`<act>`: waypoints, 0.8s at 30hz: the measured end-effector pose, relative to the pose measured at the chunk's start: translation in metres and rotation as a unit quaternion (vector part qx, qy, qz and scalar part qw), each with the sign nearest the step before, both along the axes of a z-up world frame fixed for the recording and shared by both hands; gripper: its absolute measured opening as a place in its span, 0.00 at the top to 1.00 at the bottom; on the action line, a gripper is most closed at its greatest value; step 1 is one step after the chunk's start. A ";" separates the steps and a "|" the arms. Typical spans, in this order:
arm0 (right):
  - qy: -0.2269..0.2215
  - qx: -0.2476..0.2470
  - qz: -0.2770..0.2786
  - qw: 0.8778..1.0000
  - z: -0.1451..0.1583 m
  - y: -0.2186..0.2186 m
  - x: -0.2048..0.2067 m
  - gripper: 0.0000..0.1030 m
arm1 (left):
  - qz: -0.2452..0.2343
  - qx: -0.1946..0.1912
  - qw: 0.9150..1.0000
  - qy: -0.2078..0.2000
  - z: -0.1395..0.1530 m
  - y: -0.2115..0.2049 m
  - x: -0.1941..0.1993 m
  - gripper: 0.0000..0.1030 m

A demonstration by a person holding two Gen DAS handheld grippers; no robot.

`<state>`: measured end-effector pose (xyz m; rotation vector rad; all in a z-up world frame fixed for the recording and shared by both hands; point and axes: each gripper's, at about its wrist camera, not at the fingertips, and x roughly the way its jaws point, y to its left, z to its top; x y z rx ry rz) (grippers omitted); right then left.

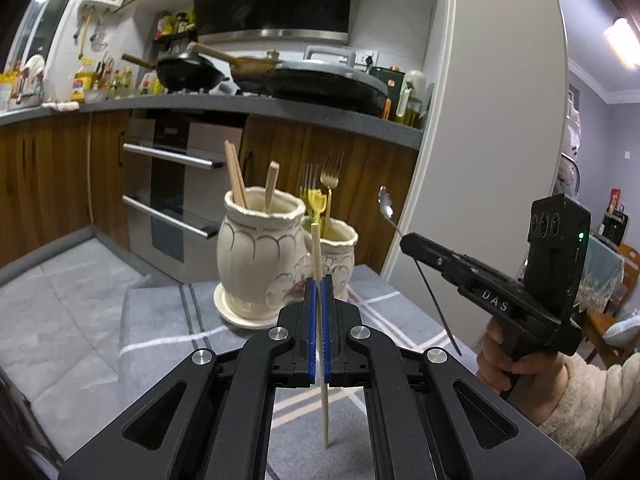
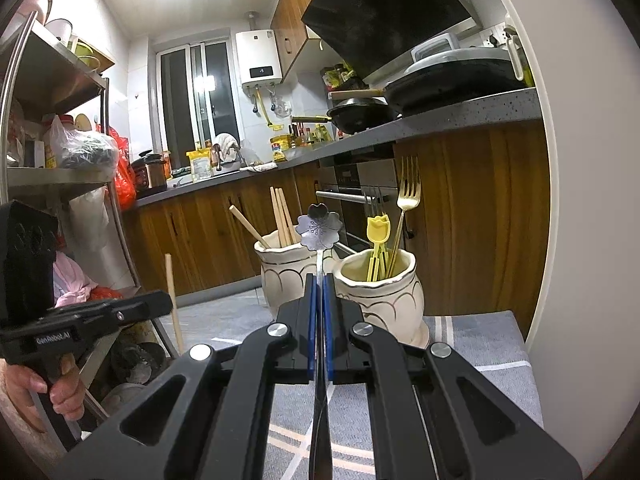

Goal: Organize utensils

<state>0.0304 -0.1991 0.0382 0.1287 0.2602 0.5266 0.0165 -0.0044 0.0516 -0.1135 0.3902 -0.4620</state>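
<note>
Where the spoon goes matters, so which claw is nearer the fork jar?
Right. The right claw, holding the flower spoon, is just beside the fork jar; the left claw, holding a chopstick, sits before the chopstick jar, farther off.

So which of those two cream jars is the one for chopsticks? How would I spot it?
Look at the grey striped cloth in front of the wooden kitchen cabinets, where two cream jars stand side by side. The chopstick jar is the larger one, on a saucer, with only wooden sticks in it; its neighbour, the smaller jar, holds forks and yellow picks.

Grey striped cloth [image 1: 168, 320] carries two cream vases [image 1: 260, 256], touching.
</note>
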 end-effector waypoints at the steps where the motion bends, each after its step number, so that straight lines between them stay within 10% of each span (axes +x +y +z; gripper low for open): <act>1: -0.001 0.000 -0.001 1.000 0.000 -0.001 0.000 0.97 | 0.001 0.000 1.000 -0.004 0.002 0.000 -0.001 1.00; 11: 0.003 0.005 -0.004 1.000 0.002 -0.006 -0.004 0.97 | 0.033 0.070 0.993 0.084 -0.027 -0.013 0.027 1.00; 15: 0.006 0.003 -0.001 1.000 0.002 -0.006 -0.004 0.97 | 0.070 0.085 0.980 0.166 -0.060 -0.005 0.053 0.63; 24: 0.008 0.009 0.000 1.000 0.002 -0.009 -0.006 0.97 | 0.099 0.129 0.959 0.232 -0.105 -0.009 0.082 0.51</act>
